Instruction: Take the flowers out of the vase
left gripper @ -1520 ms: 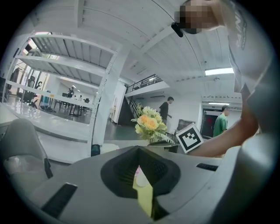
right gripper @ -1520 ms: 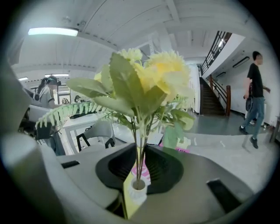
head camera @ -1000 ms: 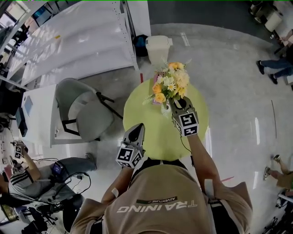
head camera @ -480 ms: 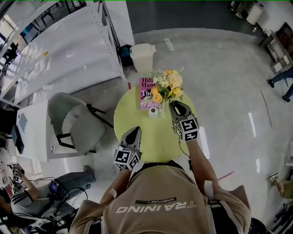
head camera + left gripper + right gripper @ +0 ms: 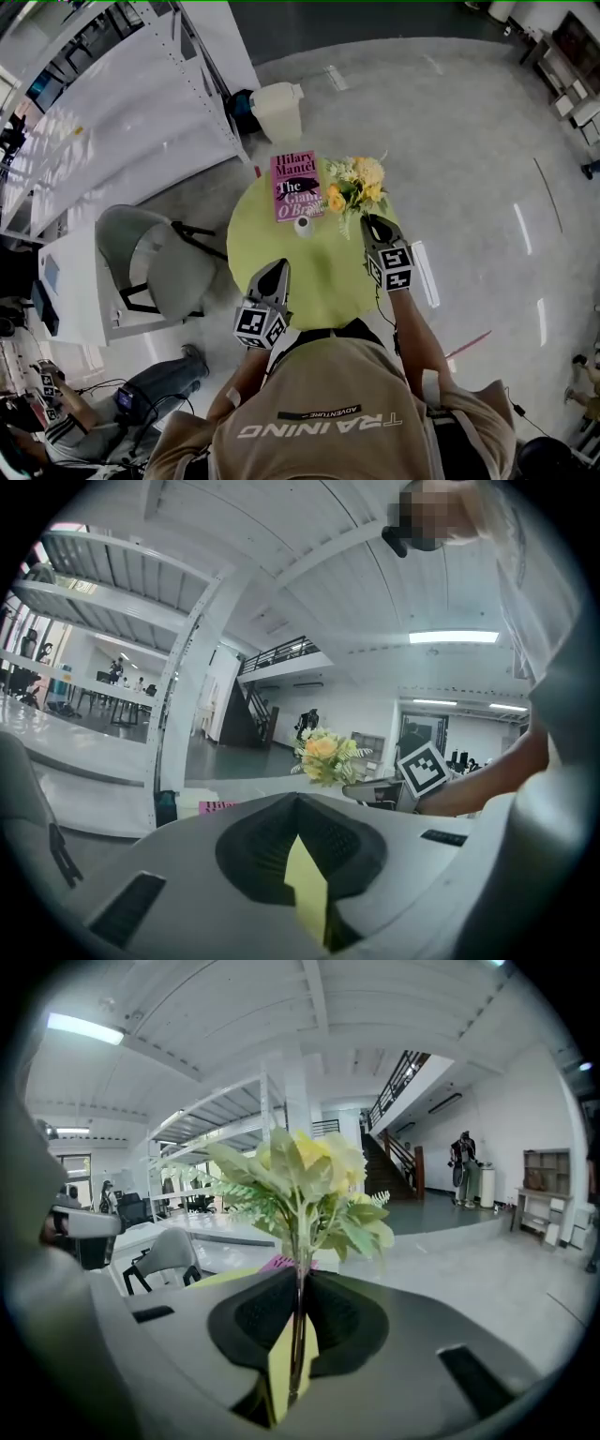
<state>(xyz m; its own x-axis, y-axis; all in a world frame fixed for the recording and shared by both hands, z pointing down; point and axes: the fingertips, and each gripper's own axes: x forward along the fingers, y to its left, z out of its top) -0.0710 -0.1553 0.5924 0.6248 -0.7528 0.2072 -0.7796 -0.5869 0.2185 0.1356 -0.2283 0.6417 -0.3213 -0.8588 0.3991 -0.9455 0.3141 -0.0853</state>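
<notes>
My right gripper [image 5: 372, 223] is over the right side of the round green table [image 5: 319, 272], and its jaws are closing on the stems of a yellow and orange flower bunch [image 5: 356, 187]. In the right gripper view the thin stems run between the pads [image 5: 272, 1335] and the blooms [image 5: 300, 1185] stand above them. The bunch is clear of the small white vase [image 5: 303, 225], which stands by itself to the left of it. My left gripper [image 5: 275, 270] hovers shut and empty over the table's near side, and its own view [image 5: 298, 803] shows the flowers [image 5: 323, 754] ahead.
A pink book [image 5: 296, 185] lies at the table's far side, just behind the vase. A grey chair [image 5: 155, 267] stands left of the table, a white bin [image 5: 278, 105] and white shelving beyond it. A seated person [image 5: 141, 403] is at lower left.
The right gripper has carried the flowers out of the vase and off to the right. The vase now stands alone by the book. The left gripper has shifted only slightly.
</notes>
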